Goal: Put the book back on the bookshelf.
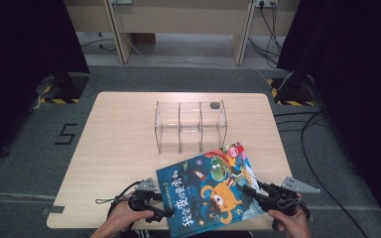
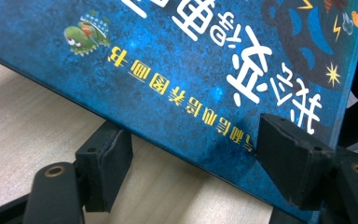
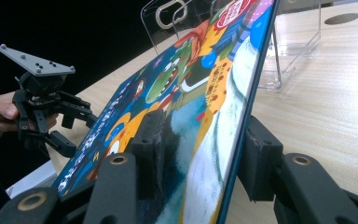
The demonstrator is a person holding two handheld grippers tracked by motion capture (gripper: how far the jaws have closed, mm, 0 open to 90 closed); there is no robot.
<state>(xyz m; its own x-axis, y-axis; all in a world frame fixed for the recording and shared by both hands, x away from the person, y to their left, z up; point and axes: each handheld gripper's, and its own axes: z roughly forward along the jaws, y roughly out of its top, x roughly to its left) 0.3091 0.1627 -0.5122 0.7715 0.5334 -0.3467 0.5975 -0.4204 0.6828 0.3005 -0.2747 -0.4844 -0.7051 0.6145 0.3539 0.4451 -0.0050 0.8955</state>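
A blue picture book (image 1: 208, 193) with cartoon monsters and yellow and white lettering lies slanted at the table's front edge, lifted off the wood on its near side. My left gripper (image 1: 159, 204) straddles its left edge. In the left gripper view (image 2: 191, 140) one jaw is under the book (image 2: 191, 70) and one over it, wide apart and open. My right gripper (image 1: 248, 191) straddles the right edge. In the right gripper view (image 3: 204, 135) the thin book (image 3: 191, 93) slants between widely spread jaws, its back against one pad (image 3: 256, 158). The left gripper (image 3: 77, 128) is open there too.
A clear acrylic organizer (image 1: 191, 126) with three compartments stands mid-table behind the book and also appears in the right gripper view (image 3: 289, 51). A dark round spot (image 1: 215, 105) marks the table (image 1: 119, 148) at its far right corner. Black curtains flank the table.
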